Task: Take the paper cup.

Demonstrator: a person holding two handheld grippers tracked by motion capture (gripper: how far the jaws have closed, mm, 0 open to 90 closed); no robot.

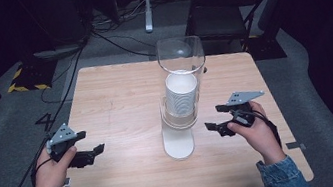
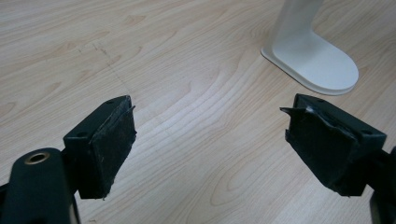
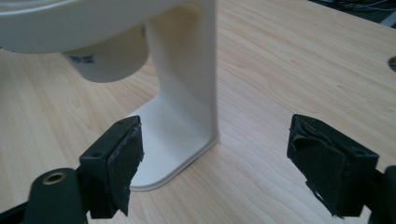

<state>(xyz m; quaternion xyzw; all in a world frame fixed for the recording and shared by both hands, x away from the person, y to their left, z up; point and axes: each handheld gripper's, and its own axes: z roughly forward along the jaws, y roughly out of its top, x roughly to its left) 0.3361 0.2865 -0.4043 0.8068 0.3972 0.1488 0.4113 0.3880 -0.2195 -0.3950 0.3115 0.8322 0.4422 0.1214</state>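
Right gripper (image 1: pixel 216 127) nearest the work, fingers (image 3: pixel 116 163) spread wide and holding nothing, aimed at the cup dispenser (image 1: pixel 179 122) just off their tips. Dispenser standing at mid-counter, long axis upright: flat white foot (image 2: pixel 317 65), white post (image 3: pixel 191 70), paper cups (image 1: pixel 182 93) stacked in a clear tube (image 1: pixel 181 55), bottom cup (image 3: pixel 105 63) hanging below the ring, up and to the left of the fingers in the right gripper view. Left gripper (image 1: pixel 94 153) farther off, likewise wide and empty, foot well apart from it. Pale wood counter (image 1: pixel 114 96) otherwise bare. Beyond: grey floor, cables (image 1: pixel 110 39), a black chair (image 1: pixel 222 11), dark surroundings.
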